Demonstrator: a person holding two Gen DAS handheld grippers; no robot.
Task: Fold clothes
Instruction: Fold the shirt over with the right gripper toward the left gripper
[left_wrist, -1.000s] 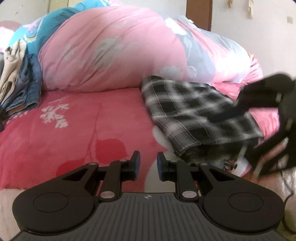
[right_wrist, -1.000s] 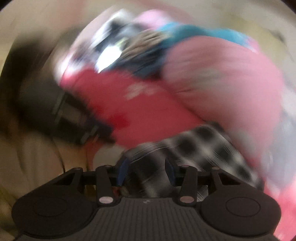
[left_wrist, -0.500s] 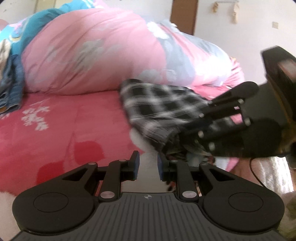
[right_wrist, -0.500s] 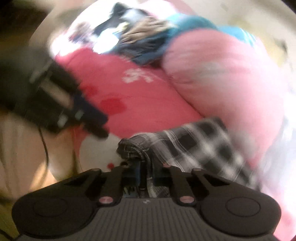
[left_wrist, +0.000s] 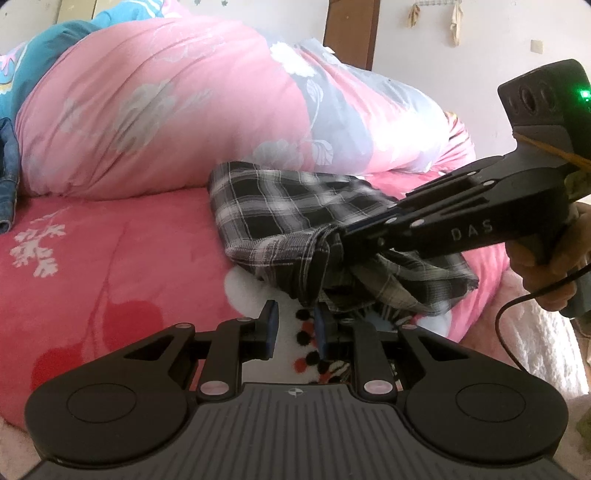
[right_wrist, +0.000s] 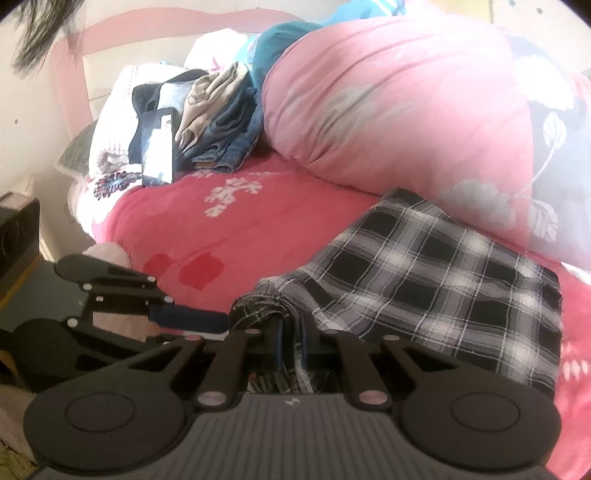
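Note:
A black-and-white plaid garment lies partly folded on the red bedspread, against a big pink duvet. My right gripper is shut on the garment's near bunched edge and lifts it a little. My left gripper is open just in front of that hanging edge, low over the bed's front, with nothing between its fingers. In the right wrist view the left gripper reaches in from the left, its blue pads close to the cloth.
The rolled pink floral duvet fills the back of the bed. A pile of jeans and other clothes sits at the head end by white pillows. A hand holds the right gripper's handle.
The right gripper has closed on the plaid garment's near edge and raised it. The left gripper has moved in closer to that edge.

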